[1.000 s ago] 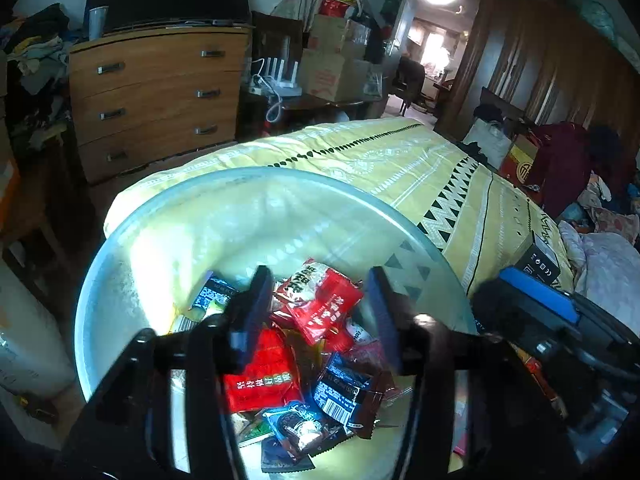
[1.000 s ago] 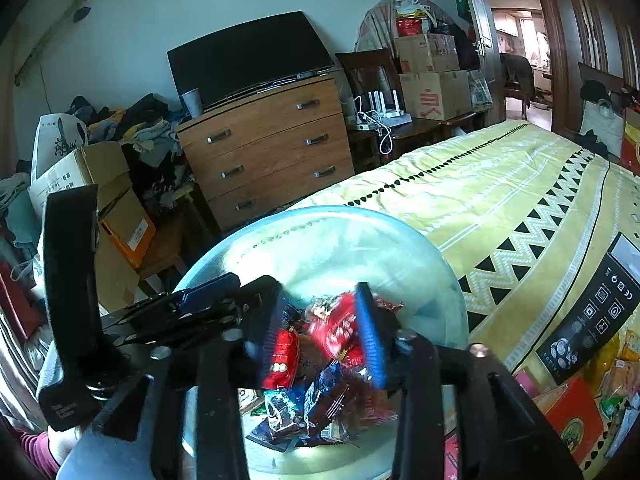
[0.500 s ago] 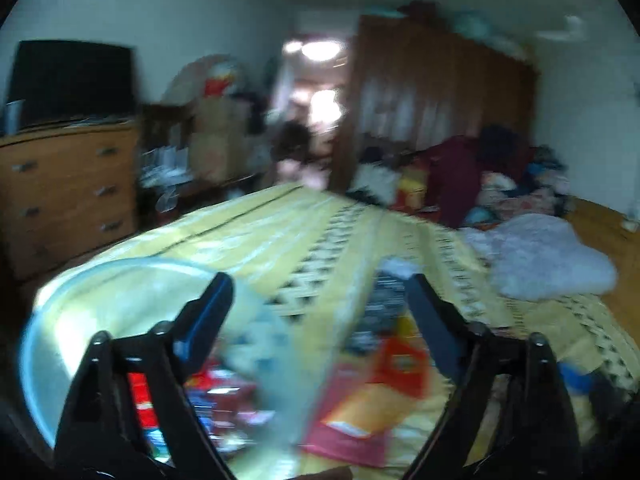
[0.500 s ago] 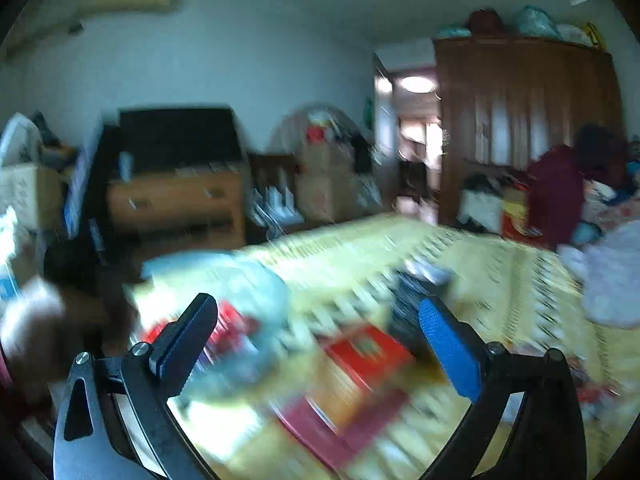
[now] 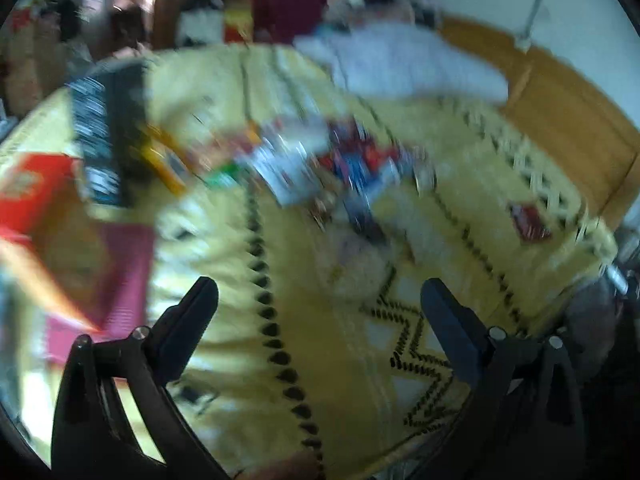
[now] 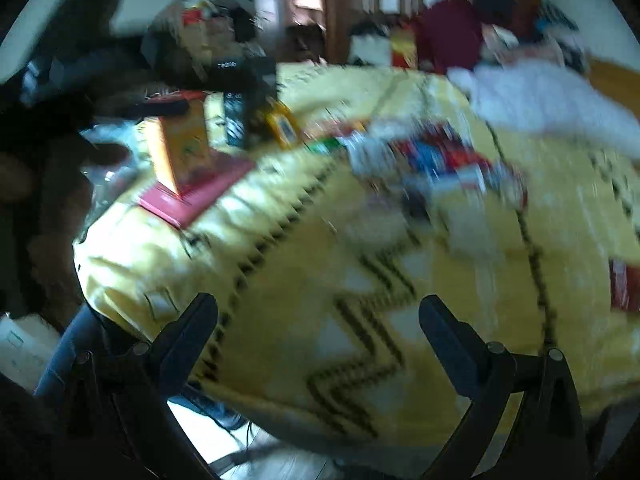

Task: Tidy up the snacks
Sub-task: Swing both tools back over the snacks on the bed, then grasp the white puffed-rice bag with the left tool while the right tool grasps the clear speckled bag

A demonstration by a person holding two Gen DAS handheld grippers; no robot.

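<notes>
Both views are blurred by motion. A heap of small snack packets [image 5: 328,168] [image 6: 432,160], red, blue and white, lies on the yellow patterned bed cover [image 5: 320,380] [image 6: 300,280]. One red packet [image 5: 528,220] [image 6: 624,284] lies apart to the right. My left gripper [image 5: 320,304] hovers over bare cover short of the heap. Its jaws are opening wide with nothing between them. My right gripper [image 6: 318,312] is also over bare cover near the bed's edge, open and empty.
Left of the heap lie a black box [image 5: 104,140] [image 6: 236,120], an orange box [image 5: 24,192] [image 6: 184,148] and a flat pink box [image 5: 116,272] [image 6: 192,196]. A white blanket [image 5: 400,64] [image 6: 552,96] lies at the far side. Clutter lines the back wall.
Both grippers have swung right from the clear bowl of packets to the bed cover and tipped down. Their jaws went from narrow to wide. The bowl has left the left wrist view.
</notes>
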